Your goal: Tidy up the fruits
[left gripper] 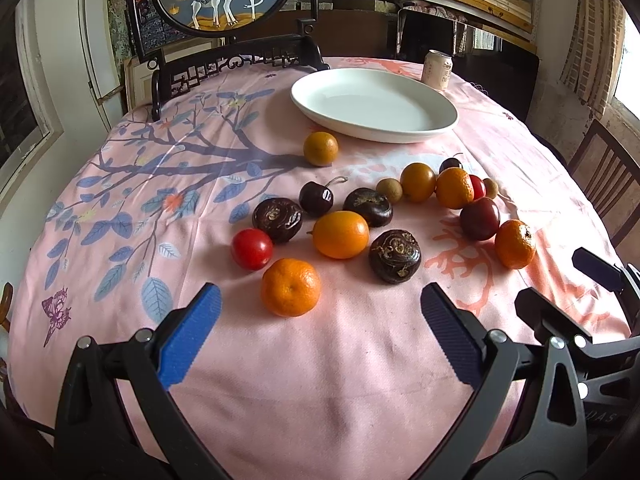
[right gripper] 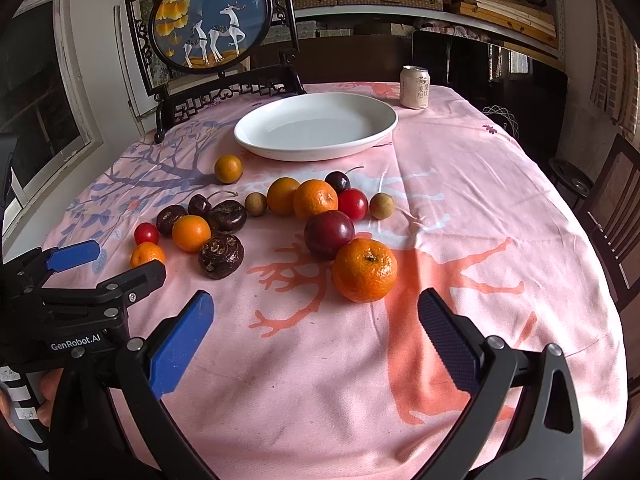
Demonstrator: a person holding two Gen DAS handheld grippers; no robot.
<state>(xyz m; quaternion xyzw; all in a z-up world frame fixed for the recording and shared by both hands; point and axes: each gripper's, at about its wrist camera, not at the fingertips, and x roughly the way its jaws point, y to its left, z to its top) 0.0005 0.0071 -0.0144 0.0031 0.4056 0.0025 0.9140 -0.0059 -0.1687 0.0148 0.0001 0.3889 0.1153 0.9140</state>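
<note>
- Hovering low over the near edge of the pink tablecloth (left gripper: 320, 380), the left gripper (left gripper: 320, 312) had its blue fingers (left gripper: 188, 340) spread wide with nothing between them.
- Just beyond its fingertips a mandarin (left gripper: 291, 287) sat on the cloth, apart from both pads, with a small red tomato (left gripper: 252, 249) just behind it to the left.
- Past those lay three dark, wrinkled brown fruits (left gripper: 395, 256), an orange kumquat-like fruit (left gripper: 341, 234) between them, and a stemmed cherry (left gripper: 316, 198).
- The right gripper (right gripper: 316, 316) was likewise spread wide and held nothing, low over the coral deer print on the cloth.
- A larger mandarin (right gripper: 364, 270) sat just ahead of its fingers, closer to the right one, touching neither.
- Right behind that mandarin was a dark red plum (right gripper: 329, 234), apparently touching it.
- Farther back clustered another mandarin (right gripper: 315, 199), a red tomato (right gripper: 352, 204), two tan longans (right gripper: 381, 206) and a second cherry (right gripper: 337, 182).
- One small orange fruit (right gripper: 228, 168) lay alone near the plate's rim.
- The white oval plate (right gripper: 256, 136) stood at the far middle of the table with no fruit on it.
- A drink can (right gripper: 415, 87) stood upright behind the plate, to its right.
- A framed deer panel (right gripper: 210, 20) stood beyond the table's far left edge.
</note>
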